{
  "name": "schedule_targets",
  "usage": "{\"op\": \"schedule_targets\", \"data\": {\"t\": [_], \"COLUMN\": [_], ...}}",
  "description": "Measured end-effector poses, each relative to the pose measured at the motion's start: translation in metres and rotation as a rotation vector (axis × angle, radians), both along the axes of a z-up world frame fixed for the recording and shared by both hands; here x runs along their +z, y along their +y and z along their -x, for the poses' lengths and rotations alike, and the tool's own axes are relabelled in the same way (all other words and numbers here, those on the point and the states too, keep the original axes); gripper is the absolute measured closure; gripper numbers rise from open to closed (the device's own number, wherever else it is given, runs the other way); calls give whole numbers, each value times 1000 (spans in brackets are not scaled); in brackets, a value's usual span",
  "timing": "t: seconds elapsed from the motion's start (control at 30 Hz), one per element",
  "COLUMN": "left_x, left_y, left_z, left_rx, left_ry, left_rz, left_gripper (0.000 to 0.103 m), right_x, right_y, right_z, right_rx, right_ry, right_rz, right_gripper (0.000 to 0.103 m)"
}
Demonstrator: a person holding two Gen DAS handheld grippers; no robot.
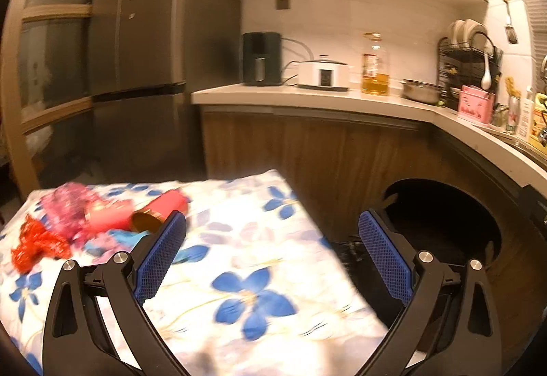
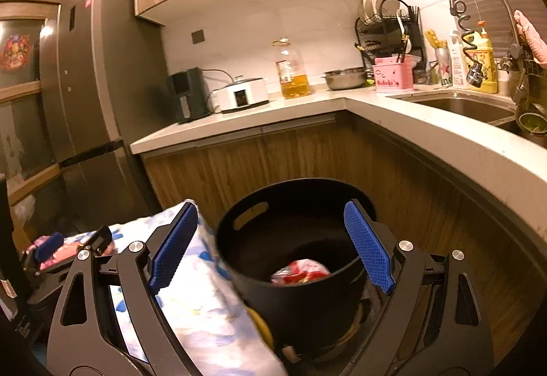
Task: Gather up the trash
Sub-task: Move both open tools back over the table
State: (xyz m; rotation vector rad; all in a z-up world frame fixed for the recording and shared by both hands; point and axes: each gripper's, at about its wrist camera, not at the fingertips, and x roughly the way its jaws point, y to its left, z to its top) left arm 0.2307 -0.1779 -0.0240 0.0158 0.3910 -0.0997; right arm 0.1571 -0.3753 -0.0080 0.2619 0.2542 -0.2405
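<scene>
In the left wrist view, trash lies at the far left of a table covered by a white cloth with blue flowers (image 1: 246,239): a crumpled red wrapper (image 1: 34,244), a pink plastic wrapper (image 1: 68,208) and a pink tube with a brown end (image 1: 136,212). My left gripper (image 1: 271,232) is open and empty above the cloth, right of the trash. A black bin (image 1: 444,222) stands right of the table. In the right wrist view, my right gripper (image 2: 271,239) is open and empty above the black bin (image 2: 297,294), which holds a red-and-white wrapper (image 2: 301,271).
A kitchen counter (image 2: 376,106) wraps around behind the bin, with an oil bottle (image 2: 292,71), a white cooker (image 2: 242,95), a dish rack (image 2: 389,34) and a sink (image 2: 458,104). A grey fridge (image 1: 136,51) stands to the left. Wooden cabinet fronts (image 2: 273,164) close off the space behind the bin.
</scene>
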Motion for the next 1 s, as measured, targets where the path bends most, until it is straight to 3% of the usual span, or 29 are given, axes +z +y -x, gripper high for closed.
{"op": "schedule_targets", "data": {"t": [0.2,0.53,0.73,0.87,1.0], "left_x": [-10,-35,-53,-63,-78], "left_y": [49,137,167,176,179], "left_z": [7,3,-13,-30,-52], "left_rx": [125,327,356,351,314], "left_ry": [-4,29,89,149,255], "left_rz": [-3,22,74,106,129], "left_gripper": [6,6,7,15,39], "right_x": [2,-13,-17,-21,-24], "right_y": [39,115,140,152,161], "right_z": [1,-19,-30,-38,-49], "right_rx": [68,208,252,262,276], "right_ry": [-27,7,14,19,32], "right_rz": [20,38,41,48,45], "right_gripper": [17,17,17,17,17]}}
